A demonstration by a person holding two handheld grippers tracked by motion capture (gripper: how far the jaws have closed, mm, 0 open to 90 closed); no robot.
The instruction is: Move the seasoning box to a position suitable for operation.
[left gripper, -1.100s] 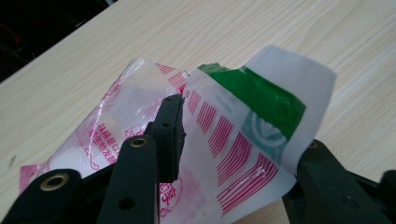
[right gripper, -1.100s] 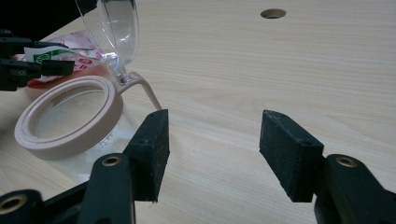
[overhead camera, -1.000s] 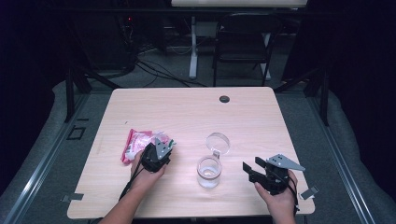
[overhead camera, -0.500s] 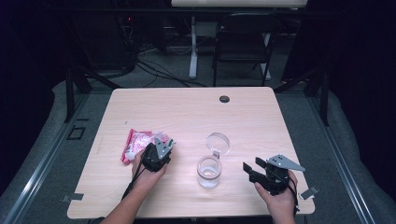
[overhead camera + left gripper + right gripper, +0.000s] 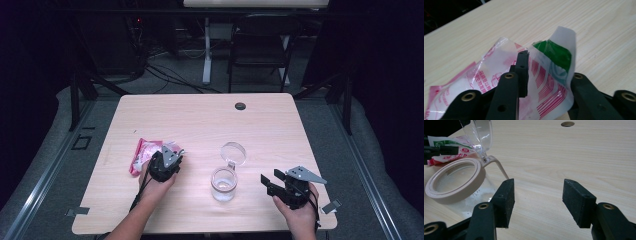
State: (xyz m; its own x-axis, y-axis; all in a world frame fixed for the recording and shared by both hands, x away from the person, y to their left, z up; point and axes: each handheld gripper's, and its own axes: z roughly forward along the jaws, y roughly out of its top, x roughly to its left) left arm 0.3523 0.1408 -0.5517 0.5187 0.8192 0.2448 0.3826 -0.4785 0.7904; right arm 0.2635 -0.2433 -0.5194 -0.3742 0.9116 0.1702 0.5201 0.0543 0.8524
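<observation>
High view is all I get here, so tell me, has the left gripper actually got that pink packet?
Observer: Yes. The left gripper has a fold of the pink packet standing between its jaws.
Operator: Any other colour on it?
Observer: A green patch near its top corner.
Operator: And the right gripper?
Observer: The right gripper is open, with bare table between its jaws; the open jar sits just beside one jaw.

High overhead, two close jaw-level views (shared table [image 5: 200, 125])
</observation>
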